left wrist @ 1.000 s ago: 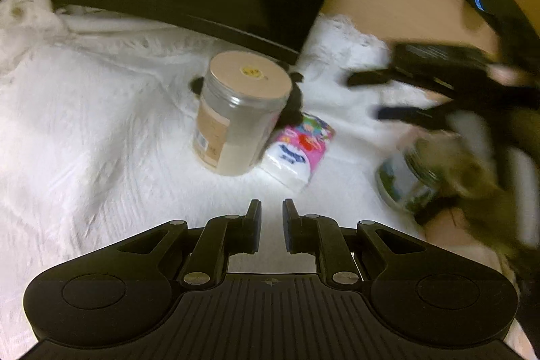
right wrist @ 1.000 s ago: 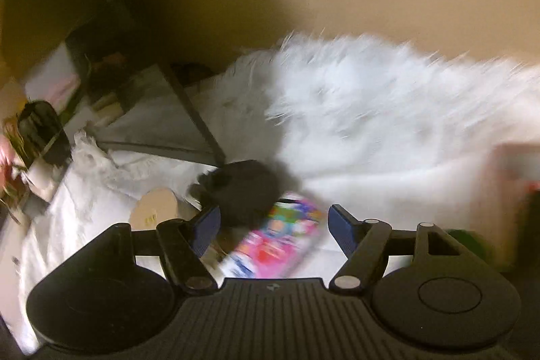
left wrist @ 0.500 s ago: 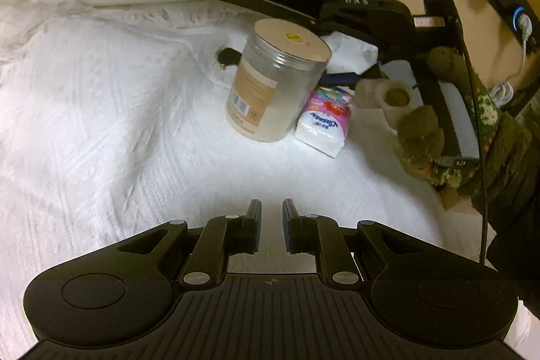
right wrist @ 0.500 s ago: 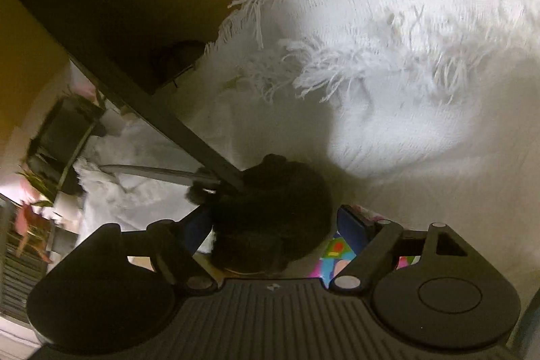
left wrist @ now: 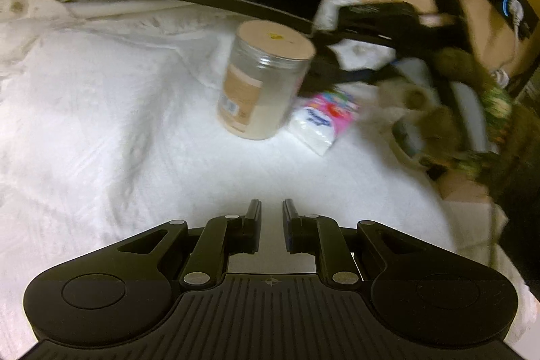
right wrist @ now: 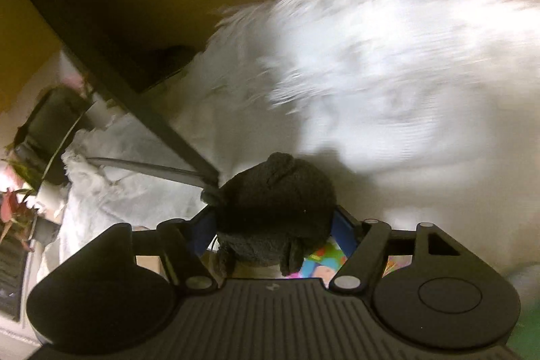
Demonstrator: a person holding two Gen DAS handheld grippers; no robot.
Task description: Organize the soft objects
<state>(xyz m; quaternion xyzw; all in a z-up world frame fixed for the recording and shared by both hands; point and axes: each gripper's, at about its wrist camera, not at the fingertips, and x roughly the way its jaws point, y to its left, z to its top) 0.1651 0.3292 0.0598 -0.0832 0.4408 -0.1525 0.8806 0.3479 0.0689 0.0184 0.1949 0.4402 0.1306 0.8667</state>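
The right gripper (right wrist: 274, 220) has just been closing, its jaws now pressing a dark plush toy (right wrist: 275, 208) between them, while the left gripper (left wrist: 271, 213) hangs narrow and empty, a jar (left wrist: 261, 80) well ahead.

one clear jar (left wrist: 263, 80), one tissue pack (left wrist: 322, 120), one dark plush toy (right wrist: 275, 208), one white blanket (left wrist: 101, 123)

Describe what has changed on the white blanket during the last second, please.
The right gripper has come down over the dark plush toy; its jaws have just been closing and now hug the toy's sides. The left gripper stayed nearly shut and empty. The clear plastic jar with a tan lid and the pink tissue packet kept their places on the white blanket.
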